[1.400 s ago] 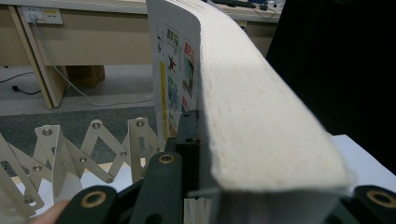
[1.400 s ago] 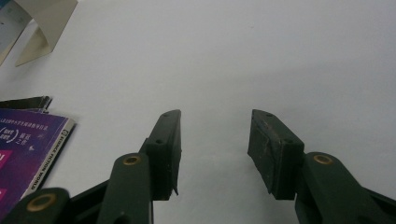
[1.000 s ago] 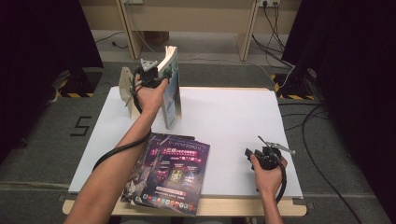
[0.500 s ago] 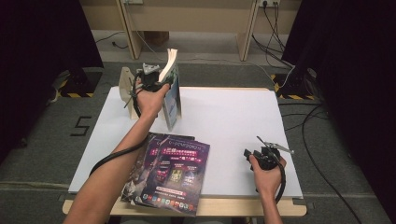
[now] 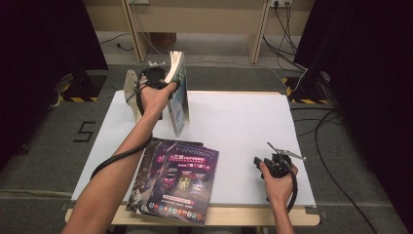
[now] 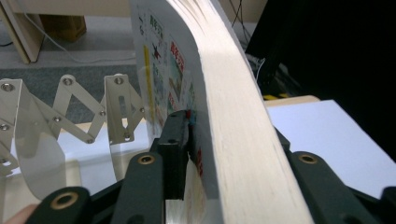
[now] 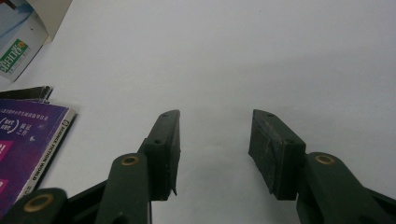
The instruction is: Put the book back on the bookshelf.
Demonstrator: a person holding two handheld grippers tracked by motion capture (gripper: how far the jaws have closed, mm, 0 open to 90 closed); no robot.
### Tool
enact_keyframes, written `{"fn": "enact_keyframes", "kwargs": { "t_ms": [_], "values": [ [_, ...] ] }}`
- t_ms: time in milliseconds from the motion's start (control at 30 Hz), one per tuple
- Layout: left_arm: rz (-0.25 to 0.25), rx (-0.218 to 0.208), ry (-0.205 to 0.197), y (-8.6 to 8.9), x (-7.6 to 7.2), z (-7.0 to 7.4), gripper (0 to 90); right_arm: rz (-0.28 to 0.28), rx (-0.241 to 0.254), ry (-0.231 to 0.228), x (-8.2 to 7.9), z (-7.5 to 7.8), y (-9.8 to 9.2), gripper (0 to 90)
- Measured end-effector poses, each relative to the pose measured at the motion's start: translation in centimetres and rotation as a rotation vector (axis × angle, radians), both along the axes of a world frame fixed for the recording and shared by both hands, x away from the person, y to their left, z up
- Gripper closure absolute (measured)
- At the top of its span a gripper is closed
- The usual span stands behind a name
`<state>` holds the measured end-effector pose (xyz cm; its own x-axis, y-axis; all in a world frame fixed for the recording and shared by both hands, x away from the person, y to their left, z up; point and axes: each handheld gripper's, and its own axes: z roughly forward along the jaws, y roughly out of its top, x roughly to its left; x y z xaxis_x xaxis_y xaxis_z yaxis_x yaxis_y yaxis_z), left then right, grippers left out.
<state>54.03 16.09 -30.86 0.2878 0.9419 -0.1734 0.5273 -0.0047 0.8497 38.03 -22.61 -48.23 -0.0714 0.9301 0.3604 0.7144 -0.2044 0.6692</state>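
The desk (image 5: pixel 243 126) is carrying the whole job: a white sheet across it, a fan of purple magazines (image 5: pixel 178 180) lying flat near the person's edge, and at the far left corner a pale folding rack (image 5: pixel 130 92) with scissor-like slats. The step in hand looks like standing a thick book (image 5: pixel 178 92) upright next to that rack, so this is the setting-down and letting-go part of the work.

The book is standing on its lower edge on the desk, just right of the rack, with its top leaning and its pages curving over in the left gripper view. The left gripper (image 5: pixel 155 78) is reaching in from the rack side at the book's upper half, and its jaws have just been opening; the book is sitting between them, with the near pad (image 6: pixel 173 154) right beside the printed cover and, as far as I can judge, no longer pressing hard. The left forearm is stretching long across the desk from the bottom edge, wrist level, hand wrapped round the handle.

The next move is calling for care: the book is bowing and could tip, so the left gripper should be spreading fully only once the book is leaning on the rack or balanced, then drawing back without brushing the cover.

The right gripper (image 7: pixel 215 149) is resting low at the near right of the desk, jaws spread with nothing between them, pointing over bare white surface, well apart from the book.
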Motion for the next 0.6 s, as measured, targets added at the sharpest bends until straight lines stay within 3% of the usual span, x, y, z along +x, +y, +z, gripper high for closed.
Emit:
{"fn": "enact_keyframes", "kwargs": {
  "t_ms": [100,300,500,600],
  "values": [
    [0.004,0.042,0.032,-0.2,0.2,0.3,69.7,0.0,0.002,0.0,0.0,-0.1,0.0,53.3],
    [-0.002,0.103,0.07,-0.9,0.5,0.8,72.8,0.007,0.0,0.011,0.1,-0.2,0.0,53.1],
    [-0.008,0.082,0.025,-1.3,0.4,0.4,73.5,0.006,0.002,0.009,0.1,-0.1,-0.1,53.1],
    [0.013,0.076,-0.013,-1.1,0.6,0.1,73.7,0.004,-0.001,0.001,0.1,-0.1,-0.2,53.2]
  ]
}}
